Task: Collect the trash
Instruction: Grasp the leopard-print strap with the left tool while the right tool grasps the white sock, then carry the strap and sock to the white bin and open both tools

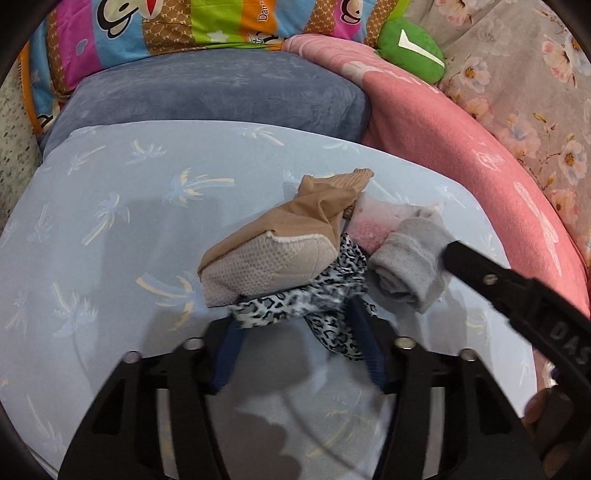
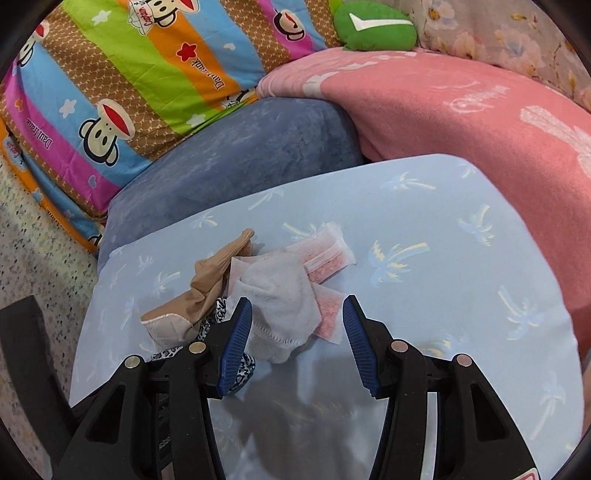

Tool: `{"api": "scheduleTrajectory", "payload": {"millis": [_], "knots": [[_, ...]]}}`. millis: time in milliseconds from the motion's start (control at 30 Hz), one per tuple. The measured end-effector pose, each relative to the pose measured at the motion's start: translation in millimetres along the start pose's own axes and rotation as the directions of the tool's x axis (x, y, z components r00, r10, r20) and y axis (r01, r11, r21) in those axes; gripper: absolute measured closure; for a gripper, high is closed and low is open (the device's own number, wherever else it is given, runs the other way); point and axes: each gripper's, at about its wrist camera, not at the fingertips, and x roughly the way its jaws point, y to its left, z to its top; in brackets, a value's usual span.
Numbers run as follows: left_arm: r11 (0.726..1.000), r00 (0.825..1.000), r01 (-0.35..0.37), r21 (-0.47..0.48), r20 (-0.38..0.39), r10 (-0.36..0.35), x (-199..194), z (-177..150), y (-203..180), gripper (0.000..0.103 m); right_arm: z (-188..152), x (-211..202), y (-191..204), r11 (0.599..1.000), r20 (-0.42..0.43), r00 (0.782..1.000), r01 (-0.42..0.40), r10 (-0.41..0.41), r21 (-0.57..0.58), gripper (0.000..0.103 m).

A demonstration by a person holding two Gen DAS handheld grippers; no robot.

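Observation:
A small pile lies on the light blue palm-print sheet (image 1: 110, 229): a beige sock (image 1: 273, 247), a leopard-print cloth (image 1: 291, 306), a grey-white sock (image 1: 410, 266) and a pink-and-white sachet (image 1: 373, 221). My left gripper (image 1: 295, 325) is open, its blue fingers either side of the leopard cloth. My right gripper (image 2: 297, 317) is open around the grey-white sock (image 2: 277, 291), the sachet (image 2: 325, 258) just beyond. The right gripper's black finger (image 1: 480, 273) touches the sock in the left wrist view.
A blue-grey cushion (image 1: 207, 96) lies behind the sheet. A pink blanket (image 1: 443, 136) runs along the right. A striped monkey-print quilt (image 2: 122, 74) and a green plush (image 2: 373, 26) sit at the back. Speckled floor (image 2: 40, 266) shows at the left.

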Motion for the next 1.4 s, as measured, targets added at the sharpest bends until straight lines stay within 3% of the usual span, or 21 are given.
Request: {"api": "scheduleTrajectory", "payload": {"millis": [100, 167, 333, 800, 1400], "knots": [[0.999, 0.999, 0.033, -0.005, -0.014, -0.033, -1, -2, 4, 0.082, -6, 10, 6, 0.999, -0.029, 0.999, -0.028, 0.027, -0.016, 0.060], [0.999, 0.999, 0.043, -0.017, -0.025, -0.044, 0, -2, 6, 0.092, -10, 14, 9, 0.999, -0.045, 0.999, -0.030, 0.029, -0.028, 0.077], [0.999, 0.999, 0.047, -0.024, -0.020, -0.047, -9, -8, 6, 0.098, -21, 1, 9, 0.999, -0.047, 0.998, -0.045, 0.044, -0.027, 0.090], [0.996, 0.996, 0.080, 0.032, 0.034, -0.081, -71, -34, -32, 0.100, -53, -108, -4, 0.999, 0.066, 0.997, -0.052, 0.052, -0.002, 0.091], [0.962, 0.971, 0.176, 0.209, 0.124, -0.205, -156, -62, -120, 0.100, -89, -248, -81, 0.994, 0.224, 0.975, -0.023, -0.002, 0.109, 0.091]]}}
